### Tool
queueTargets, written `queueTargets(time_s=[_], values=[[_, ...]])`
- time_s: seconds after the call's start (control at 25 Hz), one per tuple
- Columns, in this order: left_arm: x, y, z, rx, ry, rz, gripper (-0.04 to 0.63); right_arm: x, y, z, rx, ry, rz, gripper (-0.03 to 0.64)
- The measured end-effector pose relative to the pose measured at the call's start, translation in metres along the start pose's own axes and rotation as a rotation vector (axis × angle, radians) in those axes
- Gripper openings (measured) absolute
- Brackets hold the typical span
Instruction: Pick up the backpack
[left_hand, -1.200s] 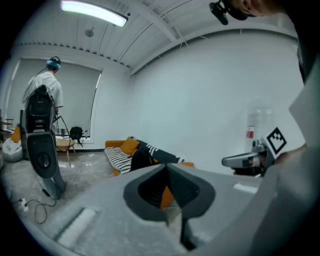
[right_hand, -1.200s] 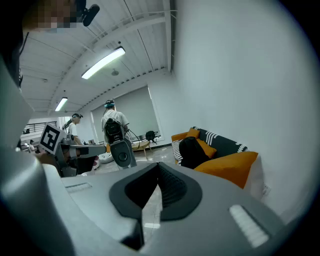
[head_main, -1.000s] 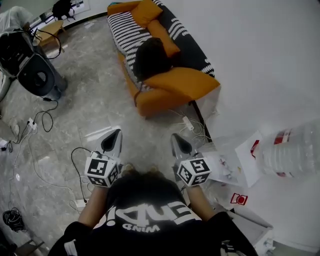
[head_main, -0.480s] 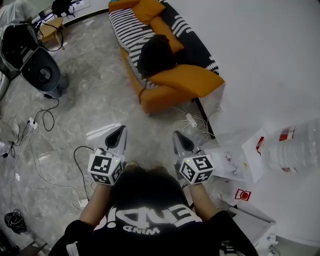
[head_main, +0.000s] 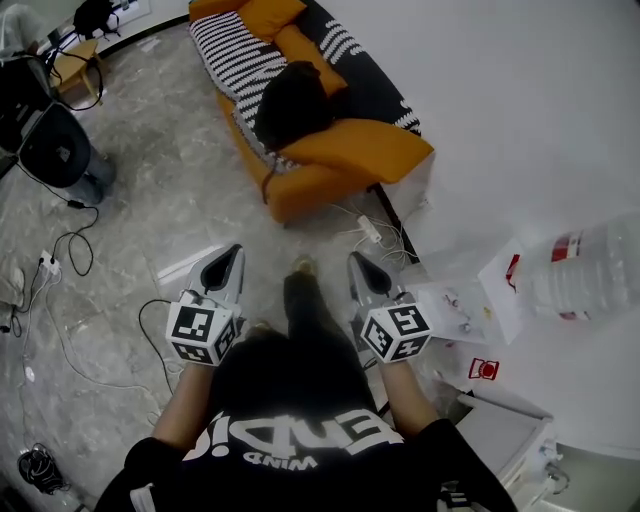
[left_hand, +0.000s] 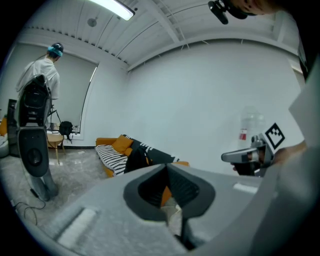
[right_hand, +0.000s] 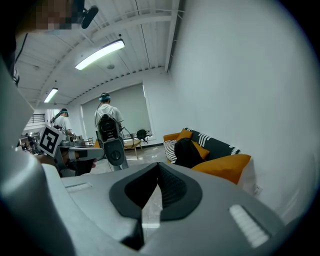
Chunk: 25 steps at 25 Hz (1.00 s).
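Observation:
A black backpack (head_main: 287, 103) stands on the orange sofa (head_main: 345, 165), leaning against the striped cushions; it also shows in the left gripper view (left_hand: 138, 157) and the right gripper view (right_hand: 187, 152). My left gripper (head_main: 233, 255) and right gripper (head_main: 355, 266) are held side by side above the floor, well short of the sofa, both pointing toward it. Both are shut with nothing between the jaws. In the left gripper view the right gripper (left_hand: 235, 156) shows at the right; in the right gripper view the left gripper (right_hand: 80, 151) shows at the left.
A dark machine on a stand (head_main: 52, 140) is at the far left, with cables (head_main: 70, 250) trailing over the marble floor. A power strip (head_main: 365, 229) lies by the sofa's near end. A water bottle (head_main: 590, 285) and papers lie at the right. Two people (right_hand: 106, 116) stand in the background.
Both grippers have moved forward toward the sofa. One leg of the person has stepped out between the grippers, and the sofa and backpack sit slightly closer in the head view.

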<state>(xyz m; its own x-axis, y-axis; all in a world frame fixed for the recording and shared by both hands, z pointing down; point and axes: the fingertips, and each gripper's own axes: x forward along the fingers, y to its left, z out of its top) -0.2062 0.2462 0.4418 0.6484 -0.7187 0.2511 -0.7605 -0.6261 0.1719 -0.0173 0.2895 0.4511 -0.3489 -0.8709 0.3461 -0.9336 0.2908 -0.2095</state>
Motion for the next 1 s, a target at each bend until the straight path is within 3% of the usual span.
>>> queueTargets(time_s=[0.52,1.0], values=[[0.071,0.045,-0.001,0.004,0.032,0.01,0.003,0.07,-0.033,0.011,0.02,0.003,0.014,0.0],[0.196,0.083,0.06,-0.062,-0.015,-0.006,0.003,0.177,-0.126,0.078,0.027,0.001,0.047,0.0]])
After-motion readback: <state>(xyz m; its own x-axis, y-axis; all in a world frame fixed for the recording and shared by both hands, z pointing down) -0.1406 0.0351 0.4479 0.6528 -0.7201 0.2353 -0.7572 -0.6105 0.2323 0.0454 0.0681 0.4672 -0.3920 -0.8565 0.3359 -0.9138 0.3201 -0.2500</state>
